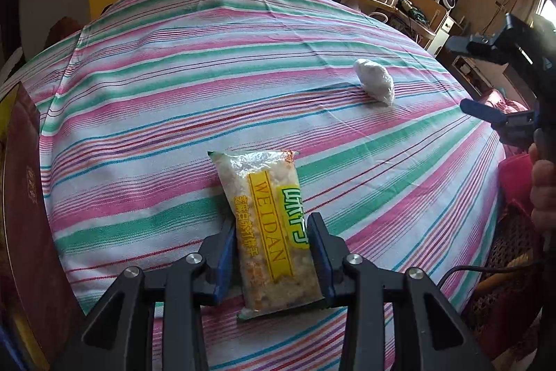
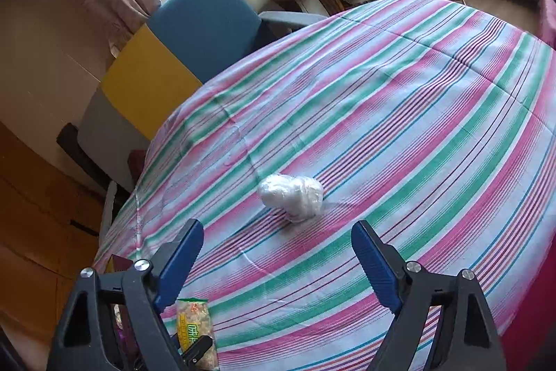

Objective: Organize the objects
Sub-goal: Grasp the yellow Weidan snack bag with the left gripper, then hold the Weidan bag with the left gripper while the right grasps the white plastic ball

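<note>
- Our left gripper (image 1: 272,249) has its fingers clenched on the WEIDAN snack packet (image 1: 271,228), at 6 o'clock on the striped counter (image 1: 173,93).
- Our right gripper (image 2: 278,261) is released, fingers spread; the white plastic-wrapped bundle (image 2: 292,197) lies just beyond at 12 o'clock.

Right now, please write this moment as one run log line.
left hand-held gripper: shut on snack packet | right hand-held gripper: open, empty | white wrapped bundle: on striped cloth, ahead of right
</note>
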`<state>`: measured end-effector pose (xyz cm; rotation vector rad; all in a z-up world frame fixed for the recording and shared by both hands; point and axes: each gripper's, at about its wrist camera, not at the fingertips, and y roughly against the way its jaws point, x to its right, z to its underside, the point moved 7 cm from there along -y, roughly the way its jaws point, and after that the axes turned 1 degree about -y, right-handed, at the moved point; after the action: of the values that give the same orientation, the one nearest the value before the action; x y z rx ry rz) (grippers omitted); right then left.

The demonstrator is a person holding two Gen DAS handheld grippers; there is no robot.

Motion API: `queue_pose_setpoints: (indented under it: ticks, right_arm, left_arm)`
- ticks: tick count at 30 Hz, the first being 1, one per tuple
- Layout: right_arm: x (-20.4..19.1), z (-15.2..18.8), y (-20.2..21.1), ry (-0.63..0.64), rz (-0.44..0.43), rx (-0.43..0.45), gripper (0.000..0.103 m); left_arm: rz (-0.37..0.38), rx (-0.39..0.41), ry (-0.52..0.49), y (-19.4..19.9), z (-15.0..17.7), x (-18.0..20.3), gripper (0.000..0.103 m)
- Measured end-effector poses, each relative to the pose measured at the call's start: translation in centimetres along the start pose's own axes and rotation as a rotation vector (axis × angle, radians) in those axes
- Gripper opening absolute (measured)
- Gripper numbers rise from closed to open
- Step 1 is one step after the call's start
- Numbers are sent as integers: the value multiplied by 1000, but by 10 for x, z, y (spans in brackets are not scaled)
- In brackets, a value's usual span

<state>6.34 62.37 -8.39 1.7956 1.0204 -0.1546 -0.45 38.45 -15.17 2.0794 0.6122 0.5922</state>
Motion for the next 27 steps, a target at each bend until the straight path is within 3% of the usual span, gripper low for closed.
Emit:
queue_pose_setpoints:
  ticks: [6,10,13,18,20,21,22,27]
  right_arm:
    - [-9,16,-31,65,110,-154,67]
    - [-38,7,-49,199,177,-182,67]
    - [-56,-3,-71,367,278,-190,70]
    - [-45,-9,-115,510,435,-236,69]
    - [-36,-10,-128,513,451,-247,59]
    - [-32,-12,-131,514,477,-231,45]
    - [-29,-15,-131,520,500,-208,44]
    - [-43,-7,-122,542,402,-209,40]
  left_arm:
    - [36,29,10,2,3,-1,40]
    - [47,42,19,2,4,-1,40]
    - [54,50,24,1,4,-1,40]
    - [73,64,35,3,6,-3,40]
    - [77,68,38,4,7,-4,40]
    - [78,69,40,4,6,-4,40]
    - [79,71,41,5,6,-3,40]
    - [78,85,43,3,6,-3,40]
